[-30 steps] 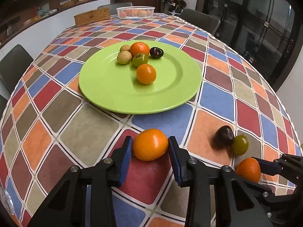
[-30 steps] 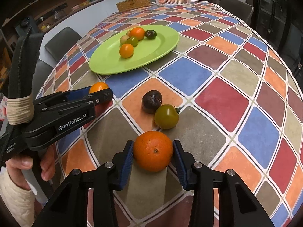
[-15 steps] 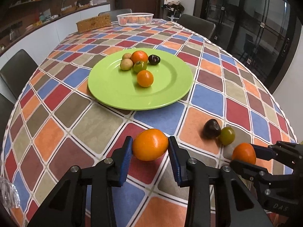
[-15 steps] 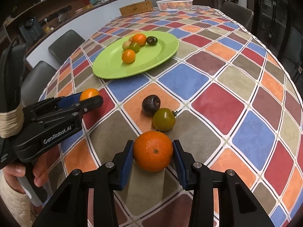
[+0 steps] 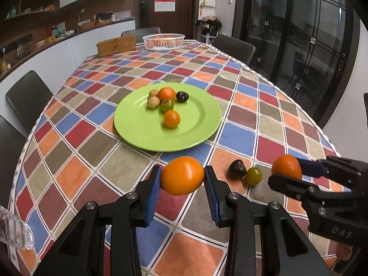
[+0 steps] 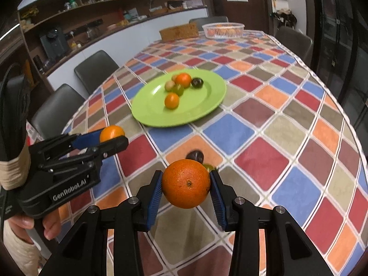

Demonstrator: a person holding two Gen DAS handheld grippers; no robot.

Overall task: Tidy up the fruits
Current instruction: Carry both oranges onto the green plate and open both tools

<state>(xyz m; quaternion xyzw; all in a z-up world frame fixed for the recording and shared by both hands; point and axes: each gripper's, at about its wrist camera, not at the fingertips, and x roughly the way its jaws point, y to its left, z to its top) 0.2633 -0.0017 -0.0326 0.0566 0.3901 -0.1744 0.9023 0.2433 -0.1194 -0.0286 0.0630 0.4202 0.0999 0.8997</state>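
My left gripper [image 5: 182, 176] is shut on a smooth orange fruit [image 5: 182, 175], held above the checked tablecloth. My right gripper [image 6: 185, 184] is shut on a dimpled orange [image 6: 185, 183], also lifted; the left wrist view shows that orange [image 5: 286, 167] at the right edge. Ahead lies a green plate [image 5: 138, 128] with several fruits: two oranges, a green tomato, a dark plum and two small tan fruits. On the cloth between the grippers rest a dark plum [image 5: 237, 166] and a green tomato [image 5: 254, 175], touching each other. The right wrist view shows them mostly hidden behind the held orange.
A white wire basket [image 5: 163, 41] with orange fruit and a woven box [image 5: 116, 45] stand at the table's far end. Dark chairs [image 6: 96, 70] line the left side and far end. A clear plastic object [image 5: 13, 232] pokes in at lower left. A hand [image 6: 27, 224] holds the left gripper.
Both grippers have risen with their oranges still clamped, so the table and plate appear farther away and more of the room shows. The plum and tomato stay where they were.
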